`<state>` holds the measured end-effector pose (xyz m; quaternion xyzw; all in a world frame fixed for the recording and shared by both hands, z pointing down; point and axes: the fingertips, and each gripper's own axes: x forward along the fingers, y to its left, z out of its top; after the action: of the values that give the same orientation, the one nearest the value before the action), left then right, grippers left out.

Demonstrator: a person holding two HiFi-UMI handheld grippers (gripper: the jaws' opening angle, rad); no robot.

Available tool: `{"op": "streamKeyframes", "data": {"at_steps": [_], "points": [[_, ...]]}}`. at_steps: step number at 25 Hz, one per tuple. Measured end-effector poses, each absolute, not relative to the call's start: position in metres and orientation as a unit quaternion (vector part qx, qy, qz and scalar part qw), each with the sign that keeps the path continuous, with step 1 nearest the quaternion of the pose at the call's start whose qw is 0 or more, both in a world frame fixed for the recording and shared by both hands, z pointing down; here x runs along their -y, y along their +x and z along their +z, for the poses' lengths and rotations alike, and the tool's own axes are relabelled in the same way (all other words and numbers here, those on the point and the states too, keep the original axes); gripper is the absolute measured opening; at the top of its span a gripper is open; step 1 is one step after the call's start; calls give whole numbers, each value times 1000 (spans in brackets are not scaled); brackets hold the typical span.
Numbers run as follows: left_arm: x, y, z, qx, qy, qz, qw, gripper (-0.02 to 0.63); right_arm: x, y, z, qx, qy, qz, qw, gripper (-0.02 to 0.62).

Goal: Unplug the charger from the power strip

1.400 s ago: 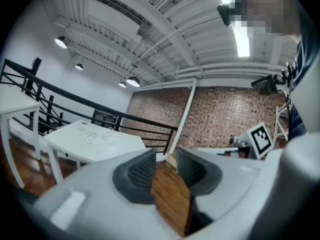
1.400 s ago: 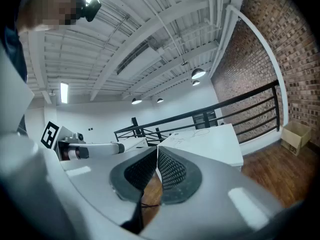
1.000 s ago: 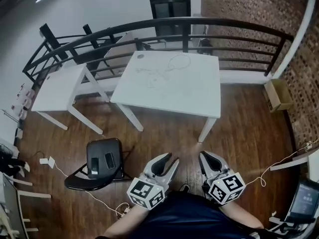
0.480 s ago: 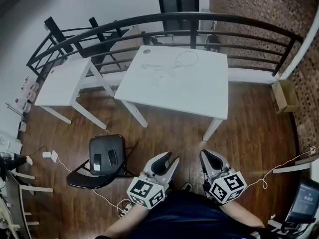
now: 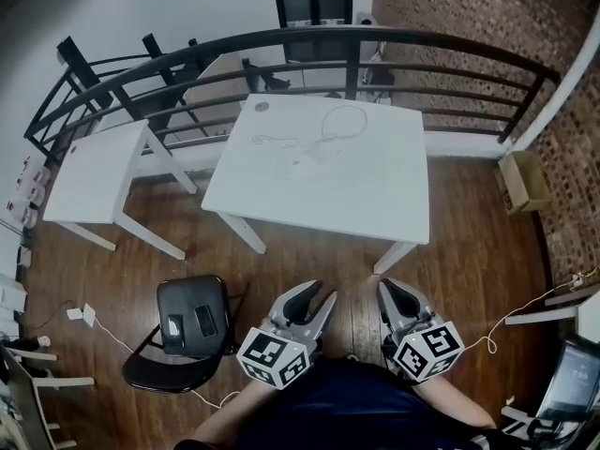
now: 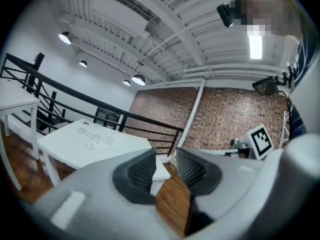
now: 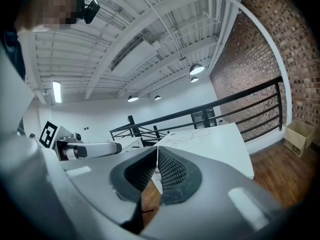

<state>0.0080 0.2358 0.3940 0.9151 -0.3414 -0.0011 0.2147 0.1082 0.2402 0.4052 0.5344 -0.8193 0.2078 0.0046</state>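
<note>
Cables [image 5: 323, 139] on the white surface [image 5: 375, 190] look too small to identify; left gripper [image 5: 319, 296] fingers gape empty, right gripper [image 5: 387, 289] fingers closed together.

1. White cables [image 5: 300, 161] on the table [image 5: 375, 195] are too small to tell plug from strip.
2. 2 flat dark items [image 5: 203, 320] on the chair [image 5: 187, 293] are unidentifiable.
3. The right edge cuts off a screen [image 5: 574, 381].

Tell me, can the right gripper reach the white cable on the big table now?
Probably not yet. The right gripper sits close to the person, with open wooden floor between it and the table holding the cable. Nothing blocks the way.
</note>
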Motion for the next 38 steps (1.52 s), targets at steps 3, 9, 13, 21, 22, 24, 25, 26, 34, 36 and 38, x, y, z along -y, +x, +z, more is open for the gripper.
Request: {"op": "streamKeyframes", "data": {"at_steps": [3, 9, 13, 21, 22, 24, 25, 26, 34, 36, 38], "points": [[-210, -1, 394, 332, 917, -6, 221, 127, -216, 98, 405, 814, 542, 208, 13, 12], [-165, -25, 399, 322, 917, -12, 236, 127, -175, 75, 405, 809, 550, 207, 35, 14], [-144, -45, 402, 318, 917, -17, 241, 127, -155, 57, 405, 803, 558, 202, 49, 14], [-119, -72, 410, 312, 919, -18, 242, 127, -130, 33, 408, 796, 566, 203, 62, 12], [-117, -74, 411, 311, 918, -18, 244, 127, -127, 31, 409, 796, 567, 204, 64, 14], [-112, -76, 413, 312, 917, -20, 248, 127, -123, 29, 410, 795, 568, 204, 68, 14], [-110, -76, 414, 312, 916, -21, 250, 127, -121, 29, 411, 794, 567, 205, 70, 14], [-108, -76, 415, 313, 915, -22, 252, 127, -120, 28, 412, 795, 567, 206, 72, 13], [-88, -71, 423, 328, 908, -15, 259, 127, -97, 27, 427, 804, 547, 223, 70, 14], [-79, -71, 423, 344, 904, -10, 255, 127, -86, 28, 428, 812, 535, 225, 64, 13], [-69, -70, 422, 359, 900, -7, 247, 127, -71, 29, 428, 822, 520, 225, 58, 14]]}}
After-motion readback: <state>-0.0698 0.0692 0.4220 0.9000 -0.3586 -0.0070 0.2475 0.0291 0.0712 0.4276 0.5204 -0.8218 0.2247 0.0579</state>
